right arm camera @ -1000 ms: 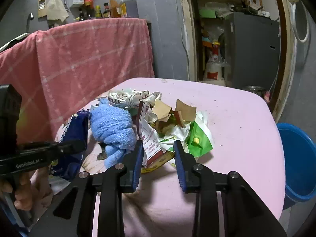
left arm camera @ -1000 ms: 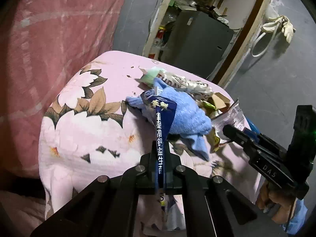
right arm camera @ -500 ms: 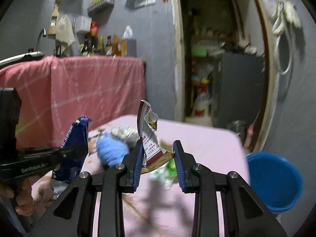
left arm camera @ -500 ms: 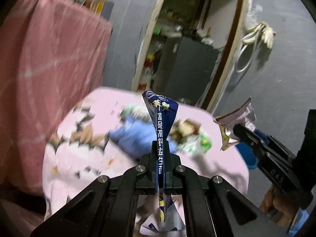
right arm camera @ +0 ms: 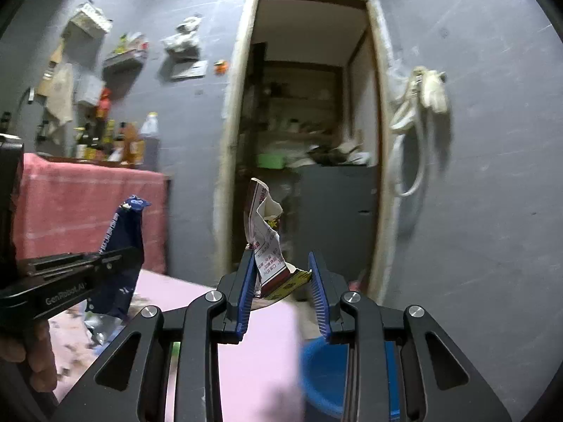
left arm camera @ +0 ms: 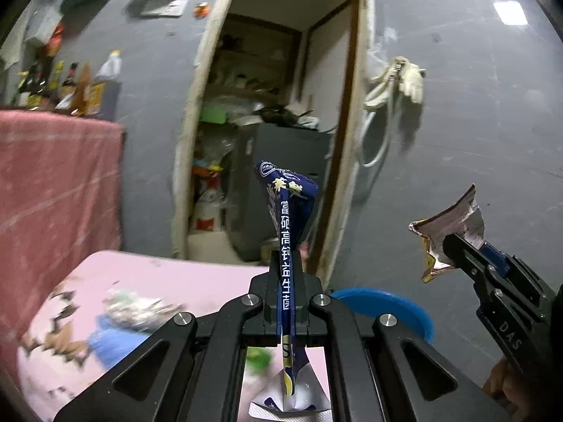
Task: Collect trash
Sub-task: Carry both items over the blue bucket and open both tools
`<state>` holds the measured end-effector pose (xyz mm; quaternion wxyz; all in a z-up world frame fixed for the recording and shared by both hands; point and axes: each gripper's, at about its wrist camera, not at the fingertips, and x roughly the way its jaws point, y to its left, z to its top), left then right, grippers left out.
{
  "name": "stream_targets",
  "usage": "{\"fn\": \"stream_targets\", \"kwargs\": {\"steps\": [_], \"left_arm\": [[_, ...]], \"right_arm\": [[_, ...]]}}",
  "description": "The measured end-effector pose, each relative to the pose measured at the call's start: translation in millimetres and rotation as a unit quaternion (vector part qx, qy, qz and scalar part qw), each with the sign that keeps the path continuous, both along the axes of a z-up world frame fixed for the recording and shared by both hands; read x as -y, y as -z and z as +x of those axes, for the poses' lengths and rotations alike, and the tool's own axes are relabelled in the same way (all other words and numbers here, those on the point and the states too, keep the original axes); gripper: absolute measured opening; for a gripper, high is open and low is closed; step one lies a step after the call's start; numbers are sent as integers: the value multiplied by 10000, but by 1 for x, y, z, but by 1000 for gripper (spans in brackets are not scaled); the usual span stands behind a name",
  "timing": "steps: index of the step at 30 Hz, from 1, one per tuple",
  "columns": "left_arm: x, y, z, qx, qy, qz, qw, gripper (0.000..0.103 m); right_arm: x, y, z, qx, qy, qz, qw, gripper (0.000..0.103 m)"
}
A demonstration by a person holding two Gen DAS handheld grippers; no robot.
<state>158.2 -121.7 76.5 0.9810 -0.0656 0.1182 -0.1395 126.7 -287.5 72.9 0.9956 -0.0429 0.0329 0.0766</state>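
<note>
My left gripper [left arm camera: 285, 263] is clamped tight on a blue wrapper [left arm camera: 286, 211], jaws pressed flat together with the foil pinched edge-on between them. The wrapper runs straight up the middle of my left view: its printed top fans out above the fingertips, and its crumpled tail [left arm camera: 292, 387] hangs out behind the jaws, down between the finger arms. From my right camera I see that same wrapper [right arm camera: 121, 256] side-on, flaring above and below the left gripper [right arm camera: 119, 256] that grips it, with the hand [right arm camera: 35, 351] holding the gripper at the lower left.

My right gripper [right arm camera: 281, 274] stands partly closed, blue pads [right arm camera: 246, 281] set a little apart, and a white-and-red wrapper [right arm camera: 264, 242] sits between them. It leans against the left pad, its folded yellow bottom edge reaching across to the right pad, and its torn top curls up well above the fingertips. In the left view the right gripper [left arm camera: 454, 246] pokes in from the right with that wrapper [left arm camera: 447, 232] sticking out of its tip.

Both wrappers are up in the air, clear of the pink table [left arm camera: 158, 274]. A blue bin [left arm camera: 387, 306] sits low, just beyond my left fingers; in the right view the bin [right arm camera: 316, 369] shows under my right finger, beside the table [right arm camera: 246, 351]. More litter [left arm camera: 133, 309] lies blurred on the cloth at lower left.
</note>
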Motion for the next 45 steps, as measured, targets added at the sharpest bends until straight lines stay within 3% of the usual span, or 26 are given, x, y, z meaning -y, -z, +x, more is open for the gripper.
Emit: {"fn": "stream_targets", "kwargs": {"steps": [8, 13, 19, 27, 37, 45], "left_arm": [[69, -4, 38, 94, 550, 41, 9984, 1], [109, 4, 65, -81, 795, 95, 9968, 1], [140, 26, 96, -706, 928, 202, 9930, 1], [170, 66, 118, -1422, 885, 625, 9839, 1], [185, 110, 149, -2573, 993, 755, 9582, 1], [190, 121, 162, -2868, 1006, 687, 9502, 3]], "right_arm": [[66, 7, 13, -64, 720, 154, 9973, 28], [103, 18, 26, -386, 1004, 322, 9937, 29], [137, 42, 47, -939, 1143, 549, 9875, 29], [156, 71, 69, -1588, 1066, 799, 9783, 29], [164, 90, 91, -2174, 971, 998, 9661, 33], [168, 96, 99, -2426, 958, 1107, 9590, 36]]}}
